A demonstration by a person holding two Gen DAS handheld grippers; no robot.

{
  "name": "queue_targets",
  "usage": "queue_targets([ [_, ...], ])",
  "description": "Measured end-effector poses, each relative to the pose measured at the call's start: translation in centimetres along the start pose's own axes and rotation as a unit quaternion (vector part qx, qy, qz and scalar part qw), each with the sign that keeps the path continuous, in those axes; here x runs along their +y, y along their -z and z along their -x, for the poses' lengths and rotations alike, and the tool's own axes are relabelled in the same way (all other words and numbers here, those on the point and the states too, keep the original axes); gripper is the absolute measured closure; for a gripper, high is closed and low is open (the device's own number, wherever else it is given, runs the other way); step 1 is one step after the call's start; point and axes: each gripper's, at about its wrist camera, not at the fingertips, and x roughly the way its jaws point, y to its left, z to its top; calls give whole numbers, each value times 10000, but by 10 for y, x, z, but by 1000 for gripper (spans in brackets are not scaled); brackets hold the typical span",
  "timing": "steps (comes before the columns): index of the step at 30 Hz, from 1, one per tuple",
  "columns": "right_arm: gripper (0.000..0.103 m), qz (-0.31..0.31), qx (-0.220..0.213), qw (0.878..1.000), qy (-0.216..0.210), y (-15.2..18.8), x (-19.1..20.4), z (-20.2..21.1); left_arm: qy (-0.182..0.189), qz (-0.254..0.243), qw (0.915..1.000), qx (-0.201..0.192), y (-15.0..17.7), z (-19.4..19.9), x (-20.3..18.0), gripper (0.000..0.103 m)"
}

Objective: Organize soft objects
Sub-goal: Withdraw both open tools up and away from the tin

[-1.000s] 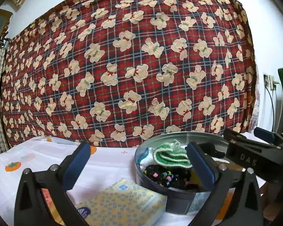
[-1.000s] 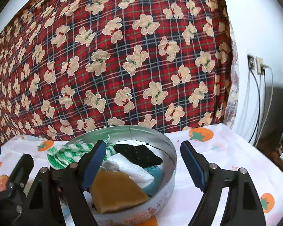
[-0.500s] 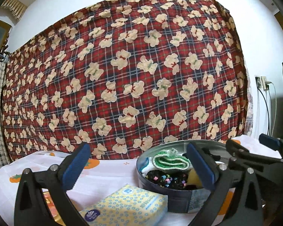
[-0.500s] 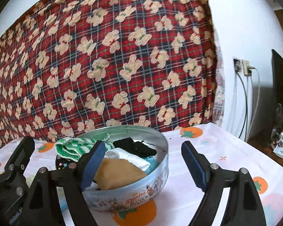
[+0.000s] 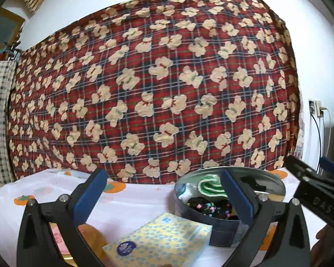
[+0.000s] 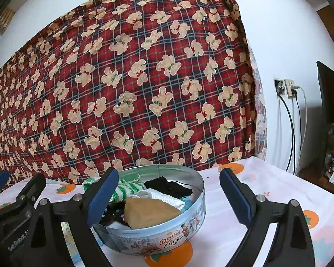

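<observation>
Tin cookie box point(image 6: 158, 233) sits farther from us than before; our right gripper point(image 6: 169, 198) has just been opening wider, empty, our left gripper point(image 5: 164, 197) likewise spread.

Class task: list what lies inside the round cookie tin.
Inside the cookie tin: a tan cloth, green-striped knit, black cloth, white cloth, dark speckled piece. Anything beneath them is covered.

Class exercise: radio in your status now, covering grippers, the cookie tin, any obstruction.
Left gripper open, empty. Right gripper open, empty, jaws just widened. Cookie tin full of soft cloths. Tissue pack beside tin; nothing blocking.
</observation>
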Motion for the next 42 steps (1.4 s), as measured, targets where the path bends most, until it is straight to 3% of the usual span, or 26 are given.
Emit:
queue_targets([
  [3,9,27,-48,10000,25,0,1,3,-25,-163,9998,143,1,-4,-3,0],
  [8,9,123,-113,9998,64,0,4,6,-38,-299,9995,59,3,0,-7,0],
  [20,9,273,-280,9992,40,-1,11,13,-147,62,9993,327,4,-10,8,0],
  [42,8,266,-273,9993,35,0,12,13,-169,31,9994,314,5,-9,11,0],
])
